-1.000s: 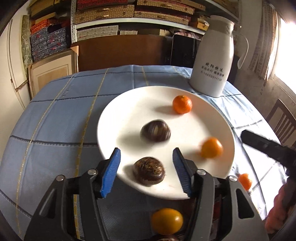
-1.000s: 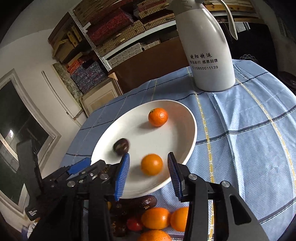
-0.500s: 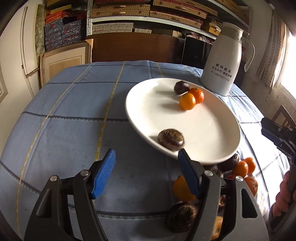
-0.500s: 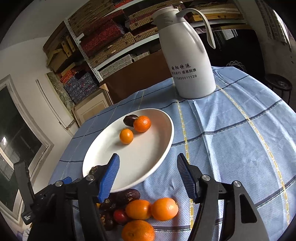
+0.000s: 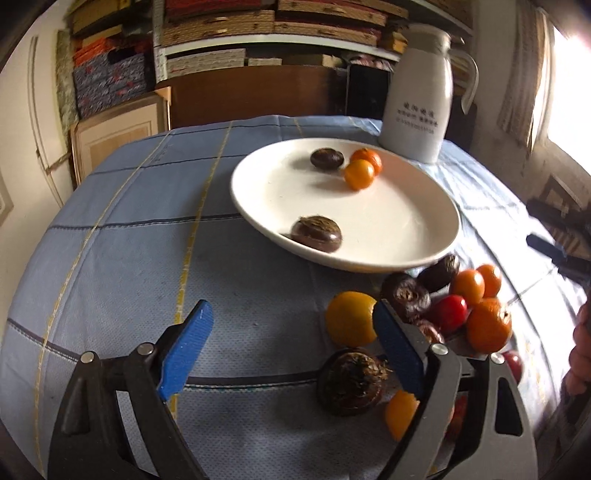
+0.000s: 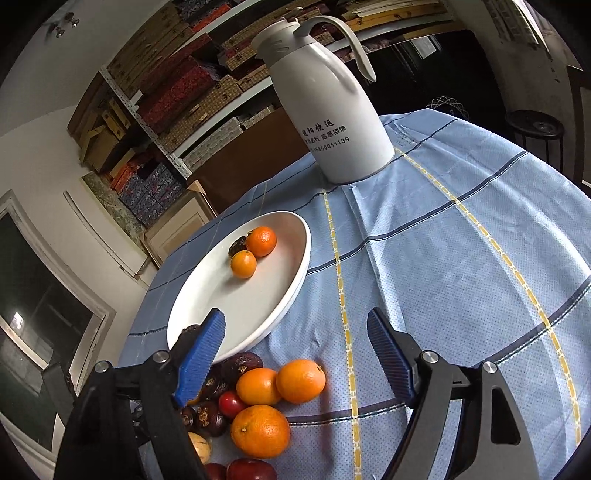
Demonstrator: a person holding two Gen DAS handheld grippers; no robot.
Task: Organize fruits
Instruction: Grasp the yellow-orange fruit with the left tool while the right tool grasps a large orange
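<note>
A white plate (image 5: 406,221) (image 6: 266,317) on the blue checked cloth holds two small oranges (image 5: 359,174) (image 6: 260,240) and two dark brown fruits (image 5: 316,234) (image 5: 326,158). A pile of loose fruit lies in front of the plate: oranges (image 6: 300,380) (image 5: 488,325), dark brown fruits (image 5: 351,382), a red one (image 5: 450,313). My left gripper (image 5: 291,343) is open and empty above the cloth, left of the pile. My right gripper (image 6: 295,350) is open and empty above the pile's oranges.
A tall white thermos jug (image 5: 419,99) (image 6: 332,107) stands behind the plate. Shelves of boxes (image 5: 258,33) and a wooden cabinet (image 5: 258,96) fill the background. The round table's edge (image 6: 576,221) drops away at right. The right gripper's black body shows at the left view's right edge (image 5: 557,236).
Both grippers have pulled back from the plate toward the loose pile and opened wider. The fruits on the plate rolled; two oranges and a brown fruit now sit together at its far side.
</note>
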